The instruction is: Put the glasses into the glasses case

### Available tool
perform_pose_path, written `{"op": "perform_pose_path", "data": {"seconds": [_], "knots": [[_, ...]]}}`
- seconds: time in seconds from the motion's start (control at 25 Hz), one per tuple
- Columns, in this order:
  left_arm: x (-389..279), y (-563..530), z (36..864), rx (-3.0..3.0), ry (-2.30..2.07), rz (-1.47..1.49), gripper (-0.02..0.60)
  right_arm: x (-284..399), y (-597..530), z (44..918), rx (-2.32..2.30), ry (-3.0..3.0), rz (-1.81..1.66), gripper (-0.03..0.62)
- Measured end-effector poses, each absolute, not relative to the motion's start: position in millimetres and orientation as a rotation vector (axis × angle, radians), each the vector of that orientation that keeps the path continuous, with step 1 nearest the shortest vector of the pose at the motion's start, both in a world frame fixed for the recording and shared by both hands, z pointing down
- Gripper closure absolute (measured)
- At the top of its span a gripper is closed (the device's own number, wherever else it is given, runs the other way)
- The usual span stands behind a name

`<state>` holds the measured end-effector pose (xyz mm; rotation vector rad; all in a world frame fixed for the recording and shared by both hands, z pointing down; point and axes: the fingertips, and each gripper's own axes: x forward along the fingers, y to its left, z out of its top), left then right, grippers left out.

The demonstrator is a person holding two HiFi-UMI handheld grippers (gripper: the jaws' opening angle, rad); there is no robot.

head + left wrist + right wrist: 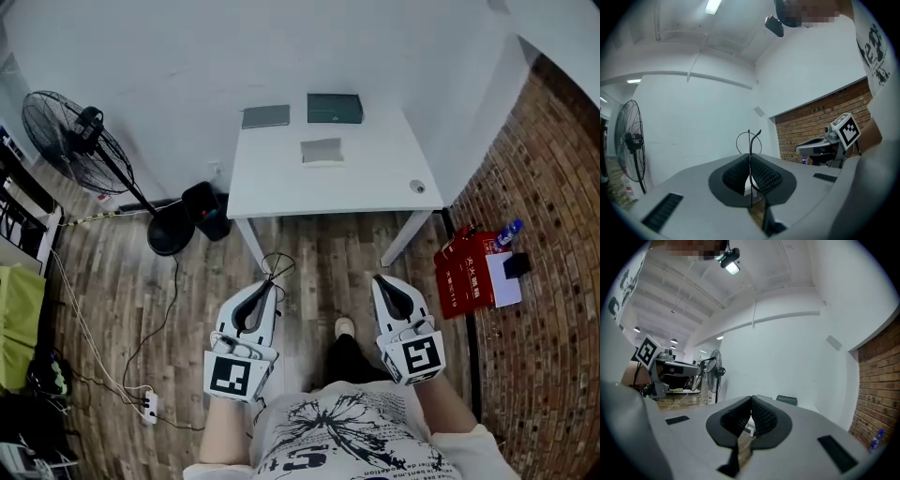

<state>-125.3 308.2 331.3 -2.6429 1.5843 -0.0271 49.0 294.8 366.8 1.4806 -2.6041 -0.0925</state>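
Note:
Thin black wire-framed glasses (276,266) stick out ahead of my left gripper (265,287), which is shut on them; in the left gripper view one round lens rim (749,141) rises above the pinched pads (765,177). My right gripper (380,279) is shut with nothing in it, its pads meeting at the tips (751,400). Both grippers are held level over the floor, short of the white table (375,183). On the table's far side lie a dark green case (334,109) and a flat grey case (265,116), with a pale grey pad (322,151) nearer me.
A small round object (417,187) sits near the table's right corner. A standing fan (75,141) and black bin (206,211) are at the left, a red bag (466,272) by the brick wall at the right. Cables and a power strip (150,405) lie on the floor.

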Motion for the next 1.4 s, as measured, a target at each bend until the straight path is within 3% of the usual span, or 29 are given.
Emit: {"op": "perform_pose_path", "data": {"seconds": [0.2,0.6,1.2,1.4], "knots": [[-112.7,230.6,333.8,-2.604,1.606,-0.16,0.56,65.1,203.7,362.4,1.462,-2.643,-0.06,0.58],[-67.7,65.3,316.7,-2.554,1.687,-0.032,0.56,95.9,28.3,356.1,1.358,-2.687,-0.08,0.58],[-60.2,-104.4,368.6,-2.665,1.62,-0.19,0.56,100.3,-120.3,400.6,1.367,-2.598,0.048,0.579],[-69.7,-166.2,390.6,-2.724,1.513,-0.384,0.56,85.4,-170.9,404.9,1.396,-2.57,0.073,0.579]]}}
